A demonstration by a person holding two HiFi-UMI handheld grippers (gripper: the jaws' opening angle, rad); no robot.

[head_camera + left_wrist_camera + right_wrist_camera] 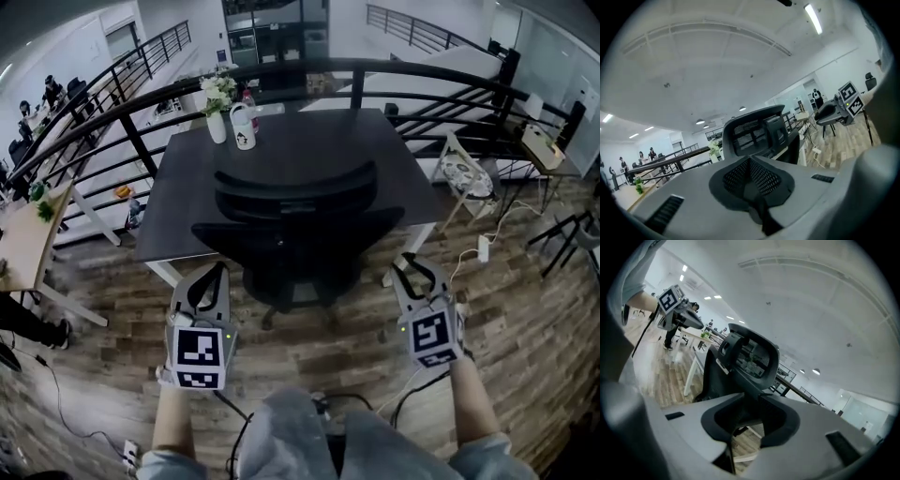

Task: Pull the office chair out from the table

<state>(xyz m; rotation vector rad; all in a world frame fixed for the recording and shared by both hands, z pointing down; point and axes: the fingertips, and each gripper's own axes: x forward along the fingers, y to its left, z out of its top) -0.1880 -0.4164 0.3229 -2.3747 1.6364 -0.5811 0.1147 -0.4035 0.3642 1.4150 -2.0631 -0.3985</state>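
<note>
Gripping the black mesh office chair (295,234) needs open jaws: it stands tucked against the dark rectangular table (300,141), untouched. Your left gripper (214,277) has its jaws together; your right gripper (410,270) has them slightly apart, empty. Open both, clamp the backrest, pull evenly.

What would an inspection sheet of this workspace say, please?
Surface: dark table, mostly bare.
Job's things: black office chair at the table's near edge, untouched.
Clutter: flower vase, white mug and bottle on the table's far left corner.
Tools: left tool shut, right tool open, both empty, short of the chair.
Cables: white power strip with its cable on the floor right of the table; black lead near the person's legs.
Surroundings: wooden floor; black railing behind the table.
</note>
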